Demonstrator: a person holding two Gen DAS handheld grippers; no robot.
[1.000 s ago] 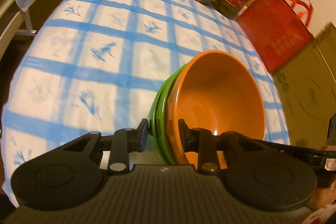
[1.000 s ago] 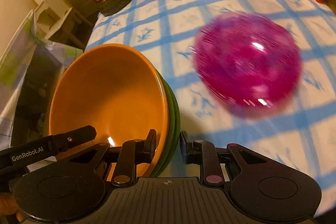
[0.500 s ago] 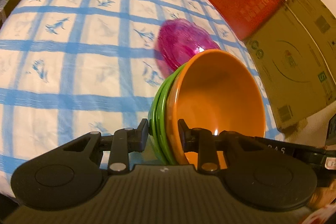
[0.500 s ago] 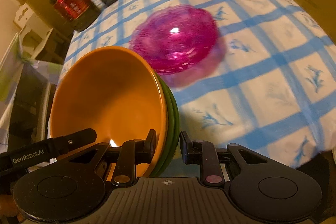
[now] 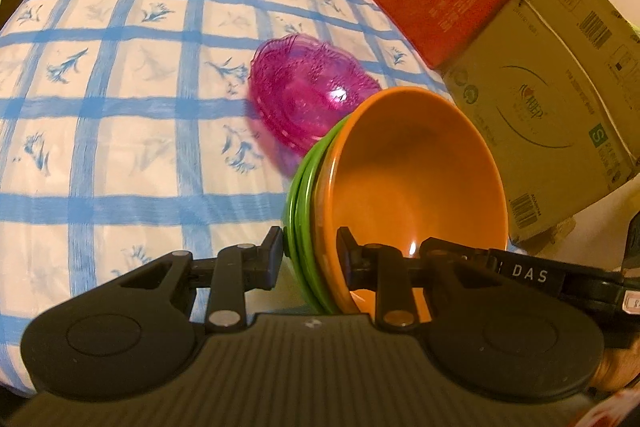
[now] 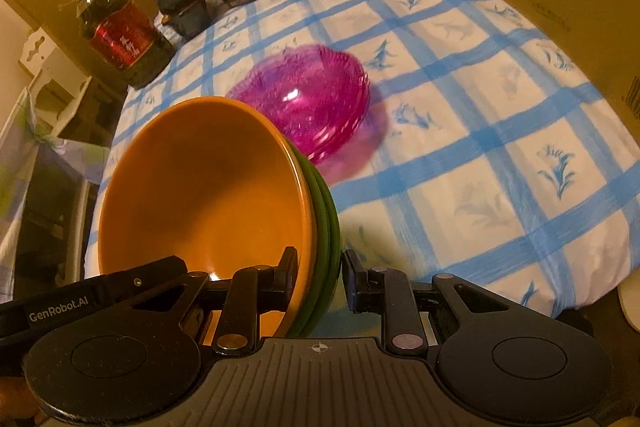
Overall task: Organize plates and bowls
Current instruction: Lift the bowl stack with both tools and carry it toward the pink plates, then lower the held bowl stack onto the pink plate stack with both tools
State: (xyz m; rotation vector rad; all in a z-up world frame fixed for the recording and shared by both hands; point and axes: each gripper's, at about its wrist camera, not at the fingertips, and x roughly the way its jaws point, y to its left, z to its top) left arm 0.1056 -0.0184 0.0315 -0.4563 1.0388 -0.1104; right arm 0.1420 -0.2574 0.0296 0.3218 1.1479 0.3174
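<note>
Gripping bowl stack [image 5: 400,187] rim: left gripper [image 5: 310,255], right gripper [image 6: 320,273].

Both wrist cams look steeply down along their fingers, super close to the stacked bowls [image 5: 412,187] from opposite sides, both catching the pink glass dish [image 6: 308,103] farther off.

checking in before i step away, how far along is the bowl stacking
Done: the orange bowl sits nested in the green bowls. In hand: both the left gripper and right gripper clamp that stack's rim. Left: the pink dishes lie apart on the checked tablecloth.
</note>
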